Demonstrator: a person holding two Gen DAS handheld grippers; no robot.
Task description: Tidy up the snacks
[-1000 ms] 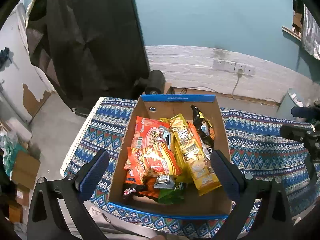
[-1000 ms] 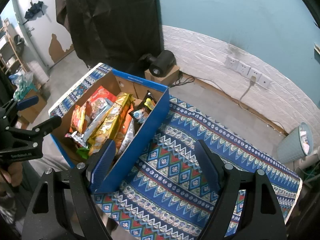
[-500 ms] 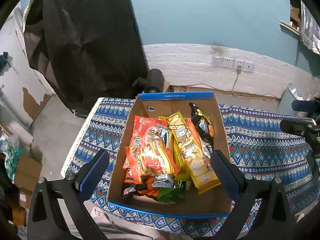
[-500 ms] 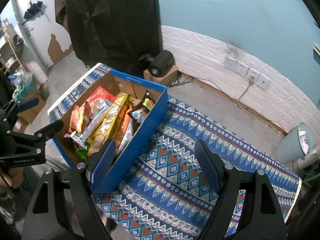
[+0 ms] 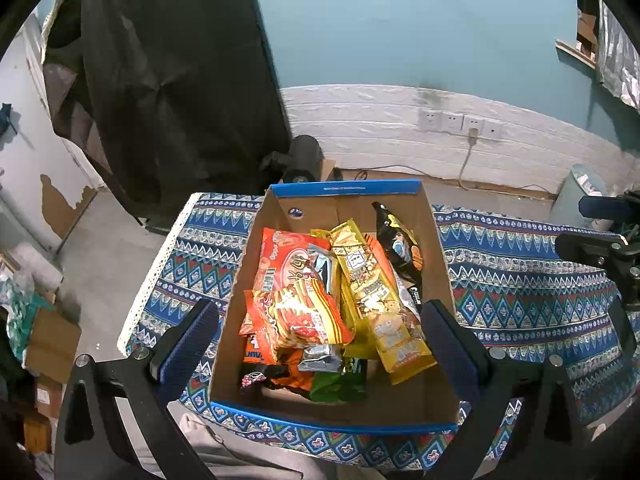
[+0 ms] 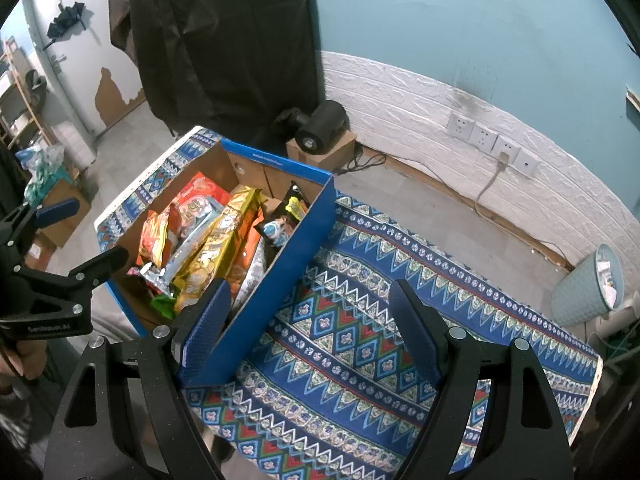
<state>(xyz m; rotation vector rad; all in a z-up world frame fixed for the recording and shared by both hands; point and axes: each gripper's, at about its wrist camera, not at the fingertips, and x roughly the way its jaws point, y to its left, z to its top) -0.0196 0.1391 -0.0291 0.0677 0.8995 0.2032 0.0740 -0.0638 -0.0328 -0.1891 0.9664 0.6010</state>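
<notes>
Left gripper (image 5: 320,336) released, poised above the snack box (image 5: 344,426); right gripper (image 6: 308,324) released beside it. Recommend descending squarely onto the topmost orange packet (image 5: 298,316).

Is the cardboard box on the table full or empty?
Roughly full: snack packets are piled across most of the cardboard box, leaving bare floor only near its front edge.

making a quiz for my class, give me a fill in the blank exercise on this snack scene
1. The snack packets lie piled inside a cardboard ____ with a blue rim.
2. The box stands on a patterned ____.
3. The left tongs hover over the box, and their jaws stand ____.
4. The right tongs hold ____.

Missing words: box; cloth; open; nothing
</notes>
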